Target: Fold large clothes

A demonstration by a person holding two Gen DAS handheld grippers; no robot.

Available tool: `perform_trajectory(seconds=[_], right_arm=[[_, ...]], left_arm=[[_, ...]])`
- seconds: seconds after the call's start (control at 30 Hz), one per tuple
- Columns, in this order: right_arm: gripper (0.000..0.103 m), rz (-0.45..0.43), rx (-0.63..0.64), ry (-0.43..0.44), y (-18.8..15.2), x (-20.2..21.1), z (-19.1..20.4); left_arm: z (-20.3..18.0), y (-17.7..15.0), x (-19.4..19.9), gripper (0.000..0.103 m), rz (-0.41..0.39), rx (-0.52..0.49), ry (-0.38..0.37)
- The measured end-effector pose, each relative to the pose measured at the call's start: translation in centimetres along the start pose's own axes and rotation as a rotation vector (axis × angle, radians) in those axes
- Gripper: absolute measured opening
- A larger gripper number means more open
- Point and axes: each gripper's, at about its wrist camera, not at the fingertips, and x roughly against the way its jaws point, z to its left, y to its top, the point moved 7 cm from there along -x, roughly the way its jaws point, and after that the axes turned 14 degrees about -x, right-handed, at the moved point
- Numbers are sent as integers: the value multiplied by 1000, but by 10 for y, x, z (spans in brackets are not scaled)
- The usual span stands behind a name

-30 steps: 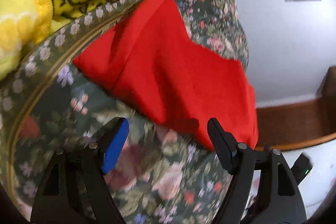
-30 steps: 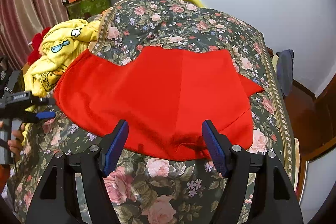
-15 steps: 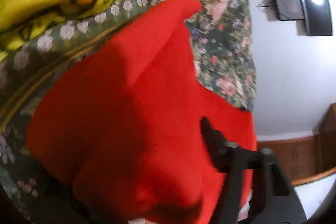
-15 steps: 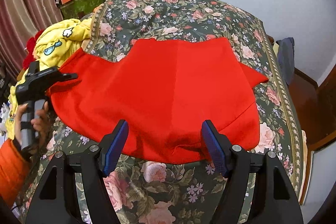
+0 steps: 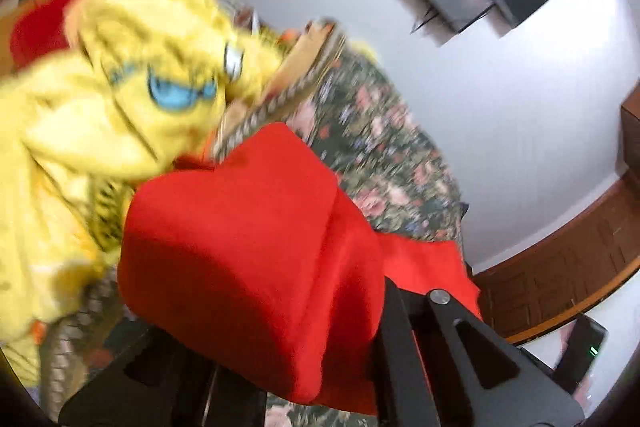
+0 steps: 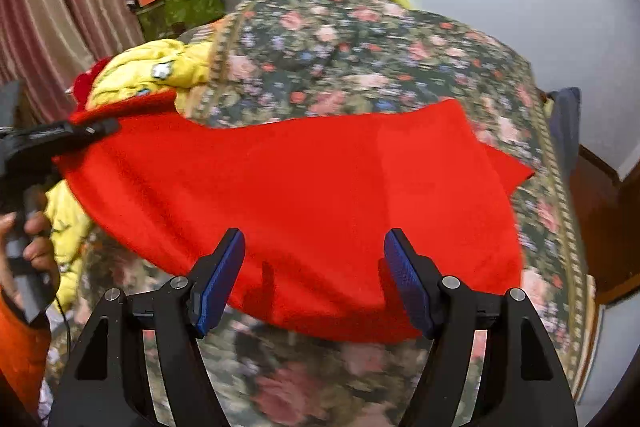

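A large red garment (image 6: 320,187) lies spread on a floral bedspread (image 6: 360,59). In the right wrist view my left gripper (image 6: 106,126) is shut on the garment's left edge and holds it lifted off the bed. In the left wrist view the red cloth (image 5: 240,247) drapes over the gripper and hides its tips; only one black finger (image 5: 400,311) shows. My right gripper (image 6: 315,241) stands open just above the garment's near hem, its blue pads (image 6: 218,279) apart and touching nothing.
A crumpled yellow garment (image 6: 160,75) lies at the bed's left edge, just behind the lifted red edge. A hand (image 6: 32,235) and an orange sleeve (image 6: 20,347) hold the left gripper. A striped curtain (image 6: 60,7) and a cluttered green box (image 6: 180,7) stand at far left.
The left gripper shut on the red garment's left edge and rose with it, so the cloth now covers its fingers. The right gripper slid forward over the near hem, still open.
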Motion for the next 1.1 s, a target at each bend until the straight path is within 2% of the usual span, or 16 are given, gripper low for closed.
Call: perform_trajectory(seconds=[0.1, 0.2, 0.37, 0.5, 0.63, 0.8, 0.93, 1.03, 1.1], right_arm=[[69, 34, 28, 48, -2, -16, 31], [69, 83, 72, 82, -13, -37, 61], [69, 184, 145, 83, -47, -74, 89], [77, 155, 239, 14, -64, -87, 94], [77, 143, 262, 10, -64, -79, 94], [77, 132, 213, 39, -55, -64, 77], [77, 71, 155, 28, -44, -40, 39], [77, 16, 102, -8, -36, -17, -3], [77, -21, 50, -50, -32, 1, -39]], left_arm=[[4, -1, 24, 3, -11, -35, 20], [15, -15, 34, 3, 4, -70, 76], [38, -38, 34, 3, 27, -66, 146], [45, -49, 33, 3, 54, -70, 167], [36, -46, 32, 3, 43, -92, 187], [1, -21, 22, 3, 8, -115, 158], [-45, 4, 0, 3, -6, -138, 113], [-102, 19, -23, 3, -17, -214, 79], [-156, 19, -41, 3, -7, -289, 13]])
